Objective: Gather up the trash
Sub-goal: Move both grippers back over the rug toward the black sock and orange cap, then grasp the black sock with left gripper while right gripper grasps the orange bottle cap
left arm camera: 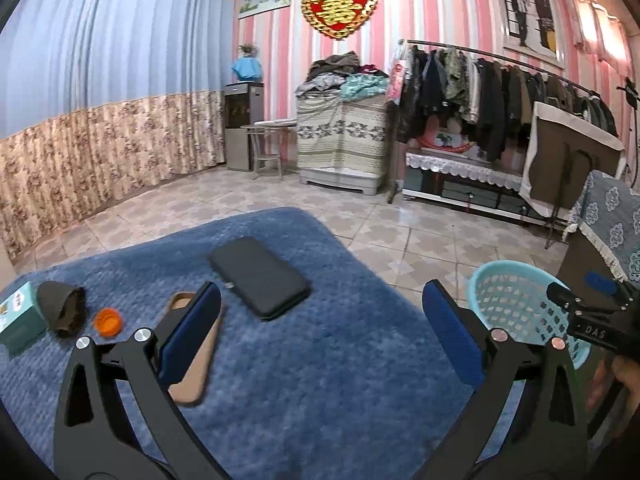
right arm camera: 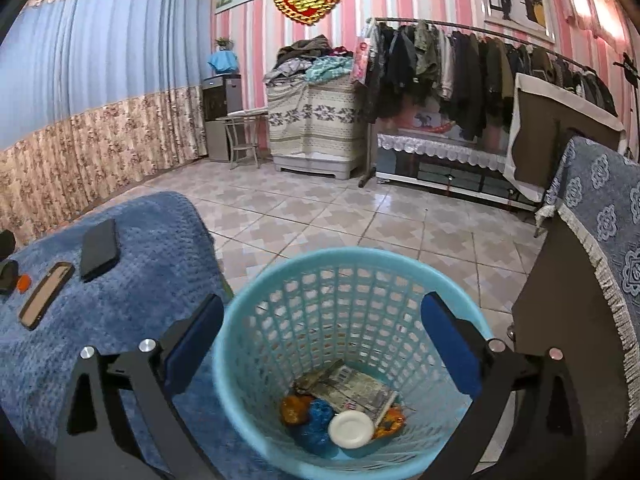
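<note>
- Left hand-held gripper [left arm camera: 322, 320]: fingers wide apart, nothing between them; hovers over the blue blanket [left arm camera: 320, 380] covering the desk.
- Right hand-held gripper [right arm camera: 322, 326]: fingers wide apart, nothing held; poised above the mouth of the turquoise basket [right arm camera: 280, 280], which stands on the tiled floor just beside the desk edge.
- Basket contents (right wrist view): printed paper packet [right arm camera: 352, 388], white round lid [right arm camera: 350, 429], blue crumpled wrapper [right arm camera: 314, 420], orange scraps [right arm camera: 294, 408]. Judged: several trash items already collected.
- Left on the blanket (left wrist view): orange bottle cap [left arm camera: 107, 321], dark crumpled item [left arm camera: 64, 308] just beside it, teal box [left arm camera: 18, 314] at the far-left edge, partly out of frame.
- Also on the blanket, prob. not trash: black wallet-like case [left arm camera: 260, 276], and a phone case w/ tan inside [left arm camera: 196, 356] partly hidden behind the left finger.
- Step in hand (judged): between picks; right side looks to be at the drop-off spot, left side placed to go for the next item.
- Next move (judged): left side shifts toward the cap, approx. to its own left, lowers so the fingers straddle it, closes, then carries across to the basket.
- Caution: cap is small and low on soft pile, so the fingers need to reach down close to the blanket; dark item sits near, so a stray nudge is possible.
</note>
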### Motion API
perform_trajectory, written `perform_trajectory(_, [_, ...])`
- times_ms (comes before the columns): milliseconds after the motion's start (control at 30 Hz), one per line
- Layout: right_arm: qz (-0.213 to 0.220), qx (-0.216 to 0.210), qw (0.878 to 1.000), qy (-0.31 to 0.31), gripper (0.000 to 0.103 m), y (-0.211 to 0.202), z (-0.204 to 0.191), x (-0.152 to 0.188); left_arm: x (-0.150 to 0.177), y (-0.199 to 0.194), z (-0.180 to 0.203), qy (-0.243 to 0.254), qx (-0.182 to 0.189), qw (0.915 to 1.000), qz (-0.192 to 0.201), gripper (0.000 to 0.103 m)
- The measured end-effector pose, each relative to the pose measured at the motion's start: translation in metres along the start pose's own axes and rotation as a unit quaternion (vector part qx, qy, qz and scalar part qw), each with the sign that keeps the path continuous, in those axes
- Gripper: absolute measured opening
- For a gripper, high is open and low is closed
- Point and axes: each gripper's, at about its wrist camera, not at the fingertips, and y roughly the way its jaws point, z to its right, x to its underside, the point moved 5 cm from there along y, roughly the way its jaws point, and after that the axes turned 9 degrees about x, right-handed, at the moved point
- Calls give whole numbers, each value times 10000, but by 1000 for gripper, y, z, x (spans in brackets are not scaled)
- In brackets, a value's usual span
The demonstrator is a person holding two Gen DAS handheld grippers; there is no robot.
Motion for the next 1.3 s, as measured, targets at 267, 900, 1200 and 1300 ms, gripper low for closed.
perform_trajectory(267, [21,-413,9987,-304,97,-12,-55,1,20,-31,-63,-278,-534,9981,-123,98])
perform_trajectory(900, [-270,-1475,9826,-1097,97,-8,-205,27,59,-54,-265,-1176,-2167,9676,-537,97])
perform_trajectory(1200, [-443,-1600,9780,-1261,97,5,-232,34,61,2,-314,-1463,-2280,9568,-1056,72])
perform_trajectory(1300, [-459,-1627,9780,-1225,97,8,-235,32,64,13,-325,-1503,-2345,9531,-1186,63])
